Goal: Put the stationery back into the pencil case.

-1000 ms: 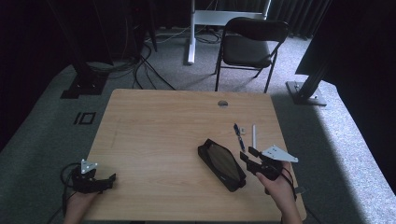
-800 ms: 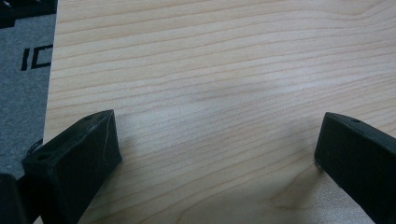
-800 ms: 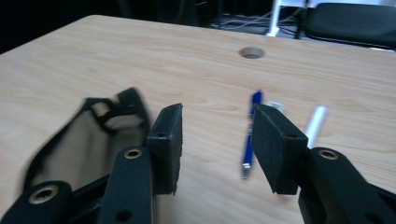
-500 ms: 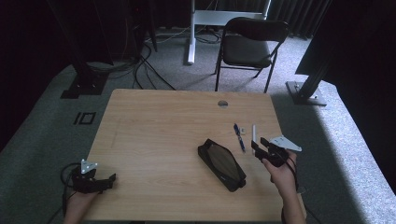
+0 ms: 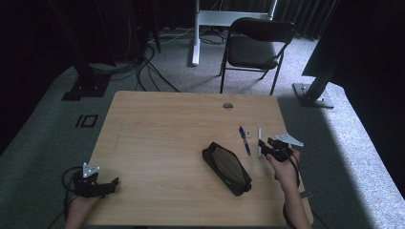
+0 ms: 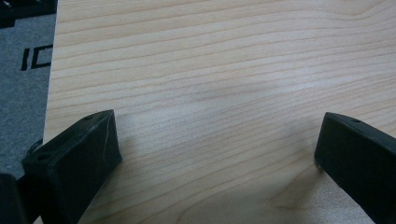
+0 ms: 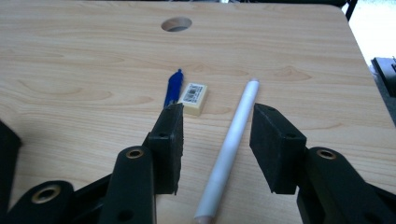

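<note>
A: Where's the white pen [image 7: 232, 140]?

B: On the table [image 7: 84, 70], between your right gripper [image 7: 217, 135]'s part-open jaws, untouched. Eraser [image 7: 194, 98] and blue pen [image 7: 173, 87] lie just beside it.

A: Handling?

B: Likely light, stiff, slick, rolls easily. Pinch mid-barrel. Your left gripper [image 6: 215, 154] is wide, holding nothing.

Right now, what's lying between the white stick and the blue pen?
A small eraser with a barcode label lies between the white stick and the blue pen, seen in the right gripper view.
</note>
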Tool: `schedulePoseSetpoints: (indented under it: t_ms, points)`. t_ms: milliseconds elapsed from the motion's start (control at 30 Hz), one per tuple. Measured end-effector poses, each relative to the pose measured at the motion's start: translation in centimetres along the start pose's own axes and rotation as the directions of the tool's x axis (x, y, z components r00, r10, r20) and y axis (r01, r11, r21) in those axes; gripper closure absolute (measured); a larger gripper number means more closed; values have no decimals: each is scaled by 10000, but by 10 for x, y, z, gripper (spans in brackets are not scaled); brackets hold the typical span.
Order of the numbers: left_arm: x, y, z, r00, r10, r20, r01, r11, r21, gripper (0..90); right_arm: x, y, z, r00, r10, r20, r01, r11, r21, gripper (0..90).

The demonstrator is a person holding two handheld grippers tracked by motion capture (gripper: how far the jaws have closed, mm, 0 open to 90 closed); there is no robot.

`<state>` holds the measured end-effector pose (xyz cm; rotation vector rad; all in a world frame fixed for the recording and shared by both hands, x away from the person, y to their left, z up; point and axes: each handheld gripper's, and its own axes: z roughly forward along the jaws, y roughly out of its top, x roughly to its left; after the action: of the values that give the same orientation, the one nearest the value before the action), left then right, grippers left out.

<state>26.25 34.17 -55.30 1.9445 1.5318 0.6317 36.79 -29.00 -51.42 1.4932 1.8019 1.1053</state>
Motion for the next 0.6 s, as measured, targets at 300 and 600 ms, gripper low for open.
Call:
schedulePoseSetpoints:
  t_ms: [300,600]
  points:
    - [0,0,0,10000,1,-1,-1,10000,0,2,-6,3,28,9989,124,452,-150,9983,565,553]
    - [0,0,0,10000,7,-2,-7,10000,1,2,-11,2,46,9964,355,774,-428,9945,954,565]
